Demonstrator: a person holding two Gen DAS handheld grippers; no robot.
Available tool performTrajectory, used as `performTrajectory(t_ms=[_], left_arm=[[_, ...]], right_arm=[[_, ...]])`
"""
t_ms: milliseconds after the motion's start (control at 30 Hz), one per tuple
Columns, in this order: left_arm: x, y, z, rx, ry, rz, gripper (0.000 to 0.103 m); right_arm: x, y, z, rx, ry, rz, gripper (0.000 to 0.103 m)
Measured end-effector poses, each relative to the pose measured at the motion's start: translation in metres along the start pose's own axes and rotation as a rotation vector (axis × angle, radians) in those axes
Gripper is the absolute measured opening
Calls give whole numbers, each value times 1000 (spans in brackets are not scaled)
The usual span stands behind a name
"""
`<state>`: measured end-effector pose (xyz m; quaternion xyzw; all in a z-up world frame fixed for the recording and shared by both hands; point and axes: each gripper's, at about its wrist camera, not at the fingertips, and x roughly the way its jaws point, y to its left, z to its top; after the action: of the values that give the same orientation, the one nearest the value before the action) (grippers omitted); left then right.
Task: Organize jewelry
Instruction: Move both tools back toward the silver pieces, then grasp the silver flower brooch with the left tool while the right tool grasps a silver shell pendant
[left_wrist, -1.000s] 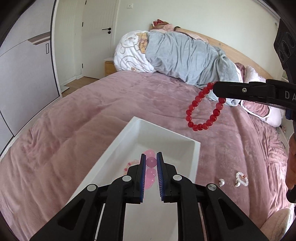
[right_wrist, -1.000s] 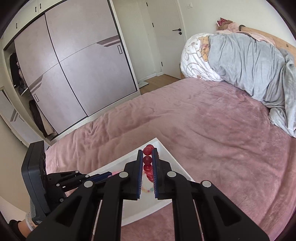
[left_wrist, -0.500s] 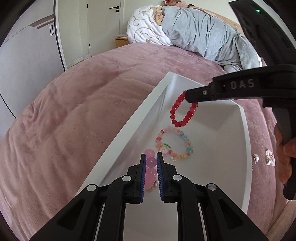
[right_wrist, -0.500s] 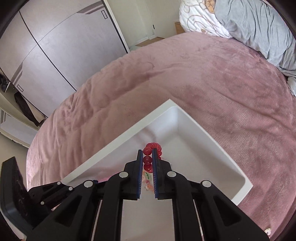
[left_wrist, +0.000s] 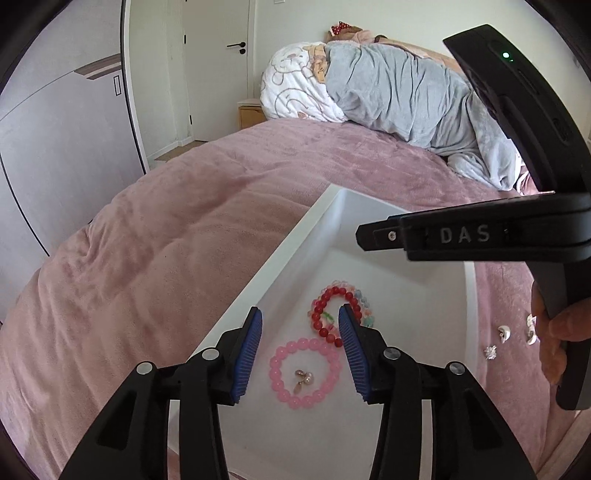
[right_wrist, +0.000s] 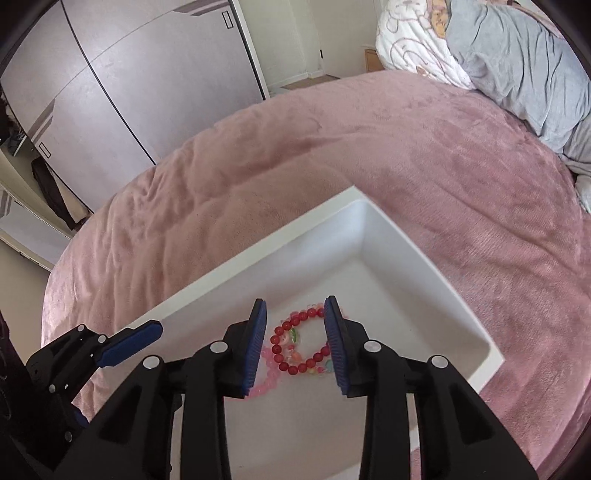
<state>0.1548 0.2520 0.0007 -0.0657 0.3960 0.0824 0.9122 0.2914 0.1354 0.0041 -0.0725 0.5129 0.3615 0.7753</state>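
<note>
Left wrist view, read from left to right: pink blanket (left_wrist: 155, 236) covering the bed; white tray (left_wrist: 280, 258) resting on it as the collecting place for the jewelry; left gripper (left_wrist: 300, 345) poised above the tray with its jaws wide apart and holding nothing. Between and just below its blue pads (left_wrist: 248, 354) lies the pink bracelet (left_wrist: 304, 373), flat on the tray floor, with a small gold earring (left_wrist: 303, 377) inside its ring. Just beyond, the red bracelet (left_wrist: 328, 317) lies partly over a pastel bead bracelet (left_wrist: 364, 306); its near end is hidden behind the right-hand pad. Further right, the right gripper (left_wrist: 364, 234) reaches in over the tray from the side; from this view its jaw opening cannot be judged. Rightmost, on the blanket outside the tray, several small silver earrings (left_wrist: 504, 332) remain, judged to be the pieces not yet sorted.

Right wrist view, left to right: left gripper (right_wrist: 129, 341) at the tray's near-left edge; right gripper (right_wrist: 295, 341) with jaws wide and empty, directly above the red bracelet (right_wrist: 295, 347), which lies free on the tray (right_wrist: 424, 266) floor between the pads, touching neither. The open stance over the tray is consistent with pieces being gathered in one container.
</note>
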Motion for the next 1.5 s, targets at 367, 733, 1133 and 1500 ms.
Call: performTrajectory(t_ms=[367, 733, 1133, 1500], left_arm=[[-95, -69, 28, 156, -190, -39, 66], [-122, -150, 16, 174, -283, -141, 92], [-63, -198, -22, 156, -228, -207, 93], [18, -232, -69, 233, -64, -173, 83]], right_arm=[[-173, -27, -5, -77, -242, 22, 46], [-247, -103, -99, -45, -315, -138, 75], [-167, -188, -214, 225, -157, -67, 71], [-95, -190, -256, 164, 33, -145, 58]])
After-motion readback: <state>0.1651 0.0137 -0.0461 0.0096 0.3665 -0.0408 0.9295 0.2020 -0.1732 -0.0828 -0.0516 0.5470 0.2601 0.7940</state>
